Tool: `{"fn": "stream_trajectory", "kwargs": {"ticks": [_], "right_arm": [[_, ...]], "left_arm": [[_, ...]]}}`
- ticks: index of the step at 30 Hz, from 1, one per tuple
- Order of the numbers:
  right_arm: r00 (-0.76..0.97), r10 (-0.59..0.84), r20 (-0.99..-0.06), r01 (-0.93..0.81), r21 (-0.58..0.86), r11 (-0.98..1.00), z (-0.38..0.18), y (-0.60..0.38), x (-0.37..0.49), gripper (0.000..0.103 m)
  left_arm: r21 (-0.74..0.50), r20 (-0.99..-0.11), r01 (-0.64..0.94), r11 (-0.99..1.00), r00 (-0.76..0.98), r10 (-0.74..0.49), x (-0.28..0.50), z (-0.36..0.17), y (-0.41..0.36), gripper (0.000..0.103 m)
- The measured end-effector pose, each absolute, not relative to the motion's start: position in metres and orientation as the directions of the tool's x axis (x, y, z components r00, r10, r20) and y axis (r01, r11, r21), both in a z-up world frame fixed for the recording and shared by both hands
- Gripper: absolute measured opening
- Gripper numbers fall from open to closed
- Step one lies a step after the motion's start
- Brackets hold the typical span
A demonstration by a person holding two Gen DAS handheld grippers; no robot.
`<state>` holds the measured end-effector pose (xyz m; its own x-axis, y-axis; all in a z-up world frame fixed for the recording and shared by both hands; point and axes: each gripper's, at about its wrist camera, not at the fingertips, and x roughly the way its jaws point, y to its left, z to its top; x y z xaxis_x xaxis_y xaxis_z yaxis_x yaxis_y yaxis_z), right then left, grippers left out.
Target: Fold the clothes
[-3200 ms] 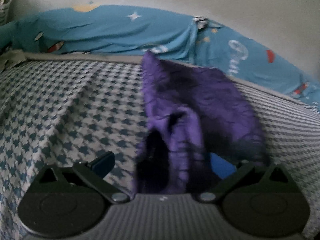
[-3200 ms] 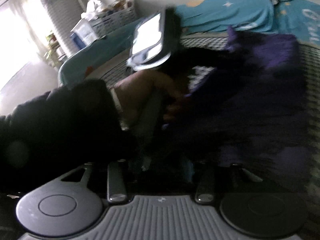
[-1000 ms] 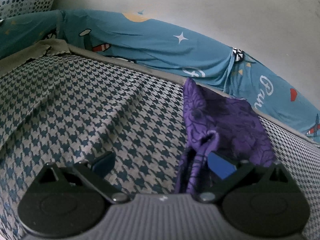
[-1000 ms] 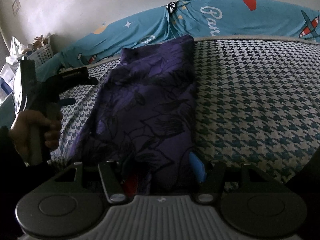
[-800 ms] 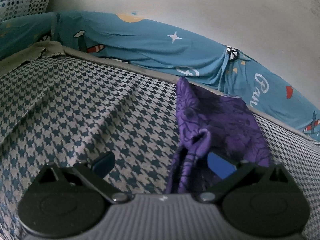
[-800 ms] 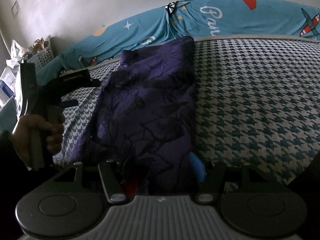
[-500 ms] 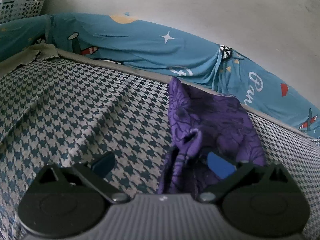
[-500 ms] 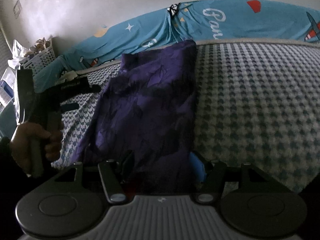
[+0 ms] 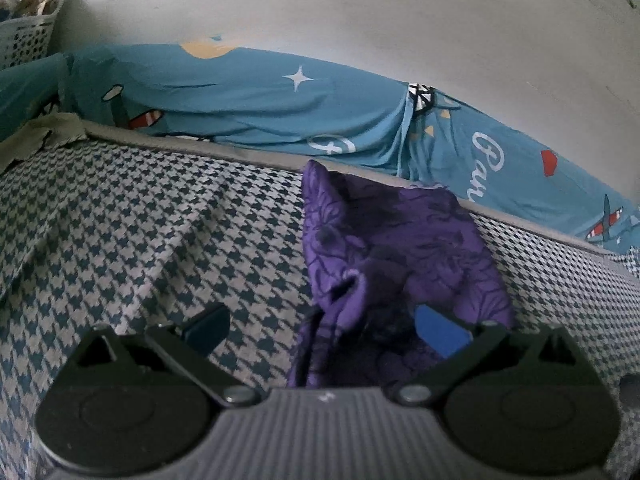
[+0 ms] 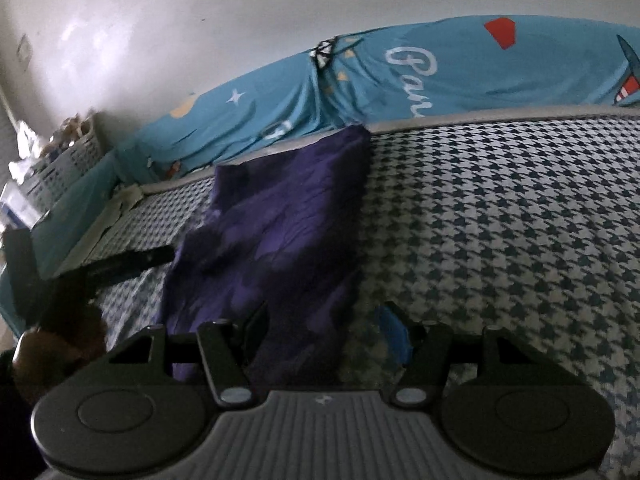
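- On the far left, a white perforated basket (image 9: 24,36) sits by the wall (image 9: 360,12), beyond the bed.
- Your left hand (image 10: 52,344) grips its tool's handle at the near left of the right wrist view, over the houndstooth bed cover (image 9: 132,232).
- Your left gripper (image 9: 324,330) has its jaws wide apart; the purple patterned garment (image 9: 404,248) bunches up between them, against the blue pad on the right finger (image 9: 438,334), while the left finger sits well clear of the cloth.
- The garment lies in a long strip from just in front of you to the far edge of the bed, where it meets the teal printed sheet (image 10: 440,72).
- Your right gripper (image 10: 326,330) stands partly apart, with the near end of the garment between the fingers; I cannot tell whether the pads press on it.
- Right of the garment, the cover lies bare.
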<state>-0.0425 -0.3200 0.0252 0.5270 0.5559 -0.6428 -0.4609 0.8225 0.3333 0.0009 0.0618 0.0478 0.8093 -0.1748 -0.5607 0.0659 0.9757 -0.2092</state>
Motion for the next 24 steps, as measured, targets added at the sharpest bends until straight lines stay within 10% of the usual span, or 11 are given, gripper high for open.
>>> {"fn": "stream_trajectory", "kwargs": {"ticks": [24], "right_arm": [[0.523, 0.572, -0.632, -0.41, 0.402, 0.819, -0.008, -0.277, 0.053, 0.062]], "left_arm": [[-0.138, -0.636, 0.138, 0.981, 0.746, -0.195, 0.048, 0.051, 0.042, 0.103]]}}
